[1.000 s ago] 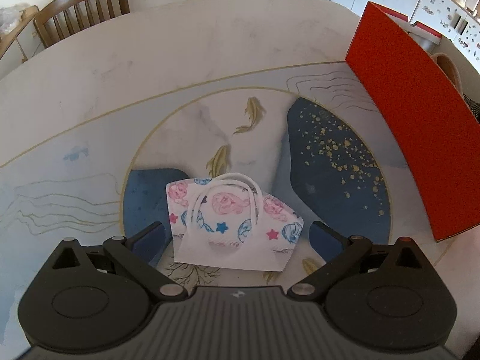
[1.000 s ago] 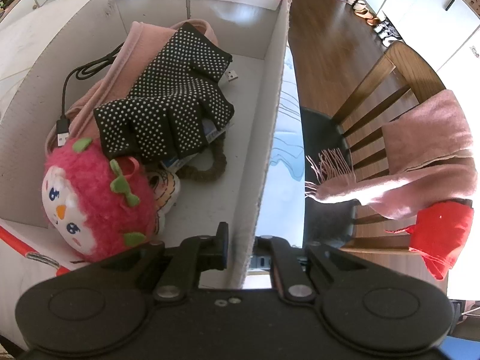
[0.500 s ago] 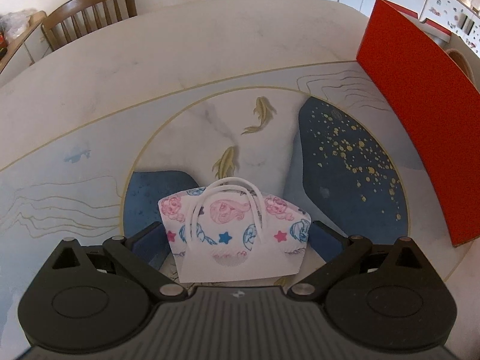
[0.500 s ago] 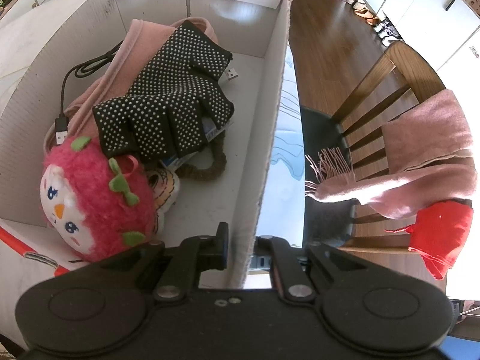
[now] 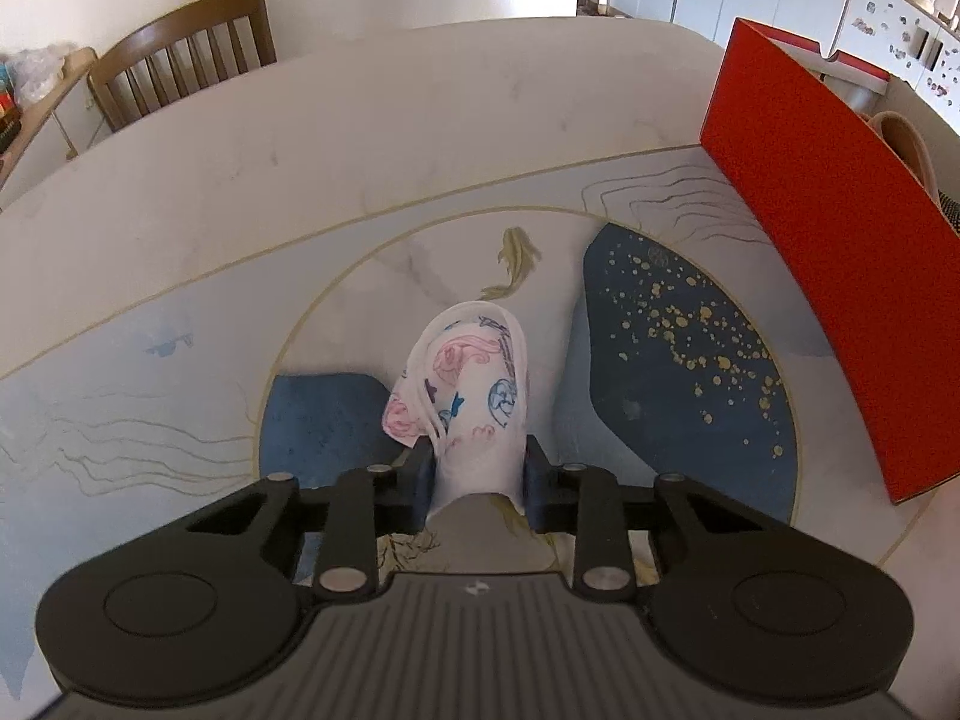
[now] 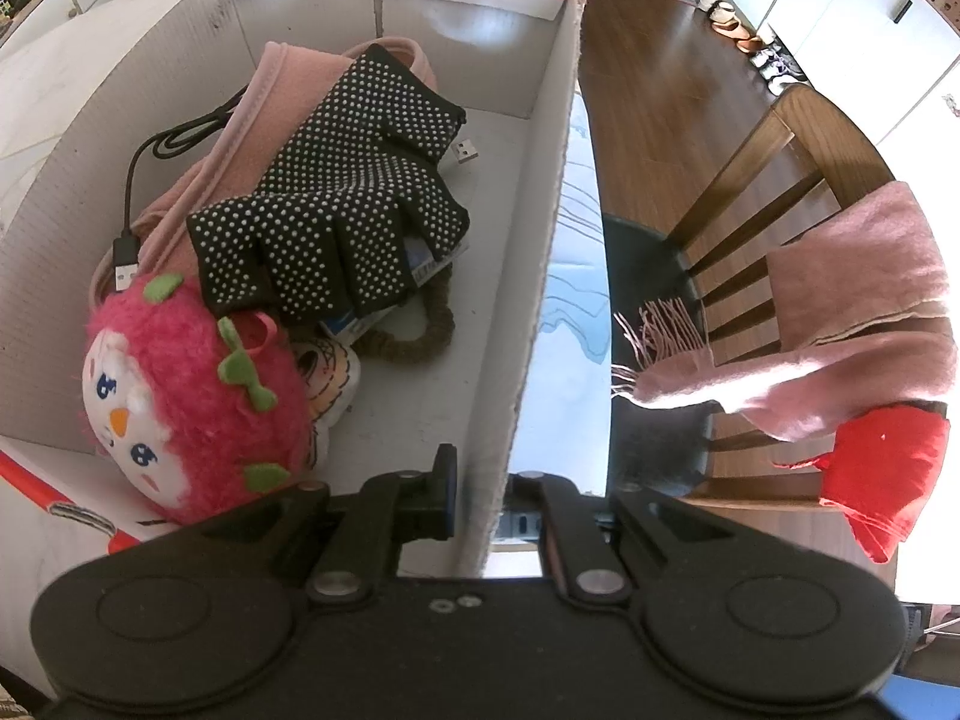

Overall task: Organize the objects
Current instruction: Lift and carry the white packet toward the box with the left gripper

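We note the left hand-held gripper point(image 5: 477, 468) over the painted tabletop point(image 5: 360, 180); its jaws have just been closing and now pinch one printed face mask point(image 5: 465, 384), bunched upright between the pads at the middle of the gold-ringed circle. Open tabletop lies all round the mask: bare to the far curved edge, where one wooden chair point(image 5: 180, 54) stands behind, and bare to the left. To the right, well apart from the mask, rises the red outer wall of one cardboard box point(image 5: 828, 252).

The right hand-held gripper point(image 6: 483, 492) is pressed together on the box's near right wall point(image 6: 540, 276), one finger inside, one outside. Beyond that wall runs a narrow strip of tabletop, then its edge, then floor and a second chair point(image 6: 774, 180) draped with a pink scarf point(image 6: 852, 330).

In the box we count: one pink plush toy point(image 6: 186, 396), one black dotted glove point(image 6: 342, 210), one black cable point(image 6: 144, 180), one pink strap point(image 6: 240, 138), one brown hair tie point(image 6: 420, 336). Flat items lie under the glove, possibly cards; we cannot tell.
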`<state>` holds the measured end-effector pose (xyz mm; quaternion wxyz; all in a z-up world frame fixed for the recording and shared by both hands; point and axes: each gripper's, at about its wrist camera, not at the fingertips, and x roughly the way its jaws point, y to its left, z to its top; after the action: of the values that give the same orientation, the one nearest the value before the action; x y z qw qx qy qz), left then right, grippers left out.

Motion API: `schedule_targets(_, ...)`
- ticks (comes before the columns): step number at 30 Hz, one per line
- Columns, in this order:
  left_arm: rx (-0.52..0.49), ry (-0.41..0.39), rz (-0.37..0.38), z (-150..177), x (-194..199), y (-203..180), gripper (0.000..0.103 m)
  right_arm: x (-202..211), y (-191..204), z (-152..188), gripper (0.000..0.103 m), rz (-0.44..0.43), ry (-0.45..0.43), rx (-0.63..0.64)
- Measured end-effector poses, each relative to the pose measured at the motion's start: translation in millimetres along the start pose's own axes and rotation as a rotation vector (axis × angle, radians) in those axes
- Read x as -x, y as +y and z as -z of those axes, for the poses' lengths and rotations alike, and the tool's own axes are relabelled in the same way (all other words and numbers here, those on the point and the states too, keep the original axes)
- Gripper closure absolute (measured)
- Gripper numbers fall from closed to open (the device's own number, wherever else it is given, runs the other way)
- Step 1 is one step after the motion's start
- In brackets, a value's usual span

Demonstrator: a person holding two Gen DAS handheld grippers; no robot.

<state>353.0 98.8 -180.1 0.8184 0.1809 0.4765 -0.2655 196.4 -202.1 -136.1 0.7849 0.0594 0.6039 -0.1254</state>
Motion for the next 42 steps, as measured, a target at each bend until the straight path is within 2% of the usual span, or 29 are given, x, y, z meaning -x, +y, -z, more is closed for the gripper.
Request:
schedule_targets(8, 0.006, -0.028, 0.023, -8, 15, -12, 0.079, 2, -1, 2, 0.098, -0.002, -0.009, 0.002)
schedule_targets(18, -0.047, -0.118, 0.163, -40, 63, -55, 0.078, 3, -4, 3, 0.098, -0.019, -0.024, -0.002)
schedule_targets(27, -0.166, -0.173, 0.272, -70, 93, -112, 0.078, 4, -6, 5, 0.098, -0.033, -0.036, -0.002)
schedule_targets(35, -0.285, -0.182, 0.317, -92, 91, -167, 0.078, 7, -9, 6, 0.097, -0.047, -0.044, 0.002)
schedule_targets(42, -0.354, -0.149, 0.331, -109, 70, -206, 0.078, 12, -11, 4, 0.097, -0.06, -0.053, 0.001)
